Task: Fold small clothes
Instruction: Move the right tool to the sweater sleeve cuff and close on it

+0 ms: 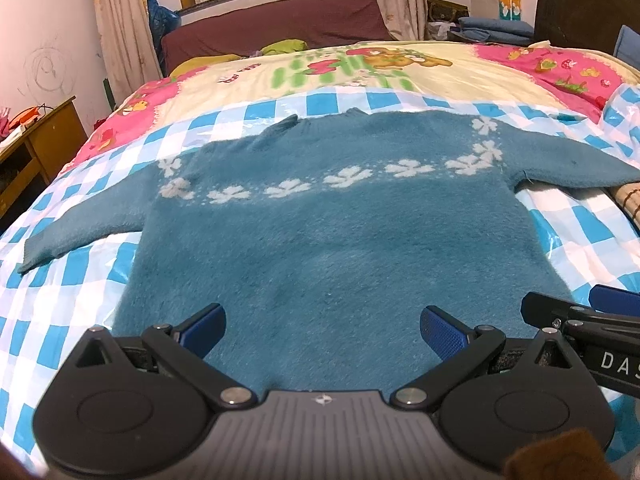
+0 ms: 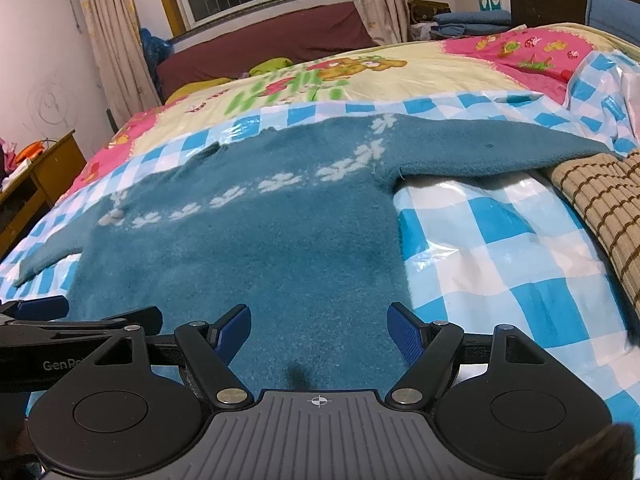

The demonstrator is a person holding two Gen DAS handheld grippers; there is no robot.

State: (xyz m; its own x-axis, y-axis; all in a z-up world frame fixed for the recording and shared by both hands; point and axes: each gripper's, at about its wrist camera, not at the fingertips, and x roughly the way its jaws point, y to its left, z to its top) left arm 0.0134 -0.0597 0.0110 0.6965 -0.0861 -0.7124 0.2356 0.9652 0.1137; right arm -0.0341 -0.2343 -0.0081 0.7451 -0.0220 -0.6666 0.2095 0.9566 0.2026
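A bed is filling most of both views, and a blue and white checked plastic sheet is lying over its cartoon-printed blanket. On this sheet a teal sweater is lying flat, with a row of white flower shapes across the chest; its two sleeves are stretching out to the sides and its hem is coming toward the cameras. A brown striped garment is lying at the right edge of the bed, just beside the end of the right sleeve (it seems to touch it, but I cannot tell for sure).

The two tools are hovering side by side over the hem, both pointing forward and tilting downward toward the bed. The left gripper is standing with its blue pads wide apart, and only sweater fabric is showing in the gap below, nothing is pinched. The right gripper is standing the same way, with its pads apart over the right part of the hem, near the side edge of the sweater. Each one is appearing in the corner of the other's view, very near.
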